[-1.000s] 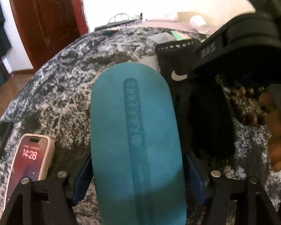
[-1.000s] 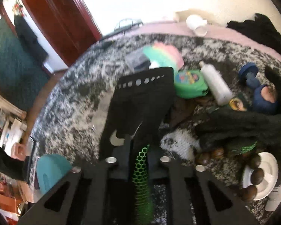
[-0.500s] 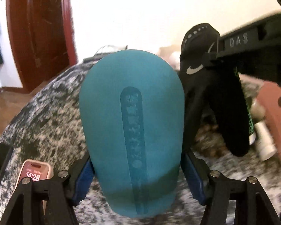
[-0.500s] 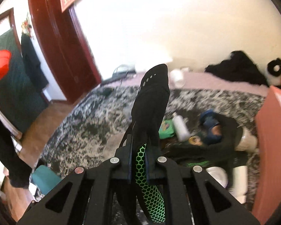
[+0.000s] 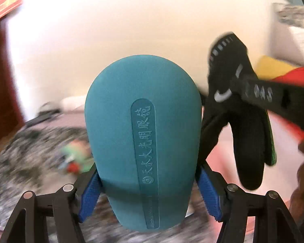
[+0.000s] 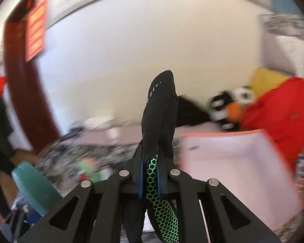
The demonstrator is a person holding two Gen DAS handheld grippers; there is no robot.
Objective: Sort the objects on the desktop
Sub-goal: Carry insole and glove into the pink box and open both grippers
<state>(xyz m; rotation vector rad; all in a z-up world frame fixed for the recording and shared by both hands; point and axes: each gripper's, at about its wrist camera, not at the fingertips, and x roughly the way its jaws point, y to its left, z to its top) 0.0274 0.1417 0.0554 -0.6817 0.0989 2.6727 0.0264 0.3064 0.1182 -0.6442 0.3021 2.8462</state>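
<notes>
My left gripper [image 5: 148, 182] is shut on a teal glasses case [image 5: 143, 141], held upright in the air; its embossed strip faces the camera. My right gripper [image 6: 153, 174] is shut on a black glove [image 6: 160, 111] with a green honeycomb palm, lifted above the table. The glove and right gripper also show at the right of the left wrist view [image 5: 239, 121]. The teal case shows low left in the right wrist view [image 6: 34, 184].
A pink open box [image 6: 233, 162] lies just right of the glove. The black-and-white speckled tabletop [image 5: 30, 151] holds a green item [image 5: 77, 154]. A red cloth [image 6: 283, 117], a panda plush [image 6: 233, 101] and a dark red door [image 6: 26, 101] are behind.
Both grippers have lifted and tilted up with their loads. The table has dropped low in both views and the wall fills them. The pink box has come closer on the right.
</notes>
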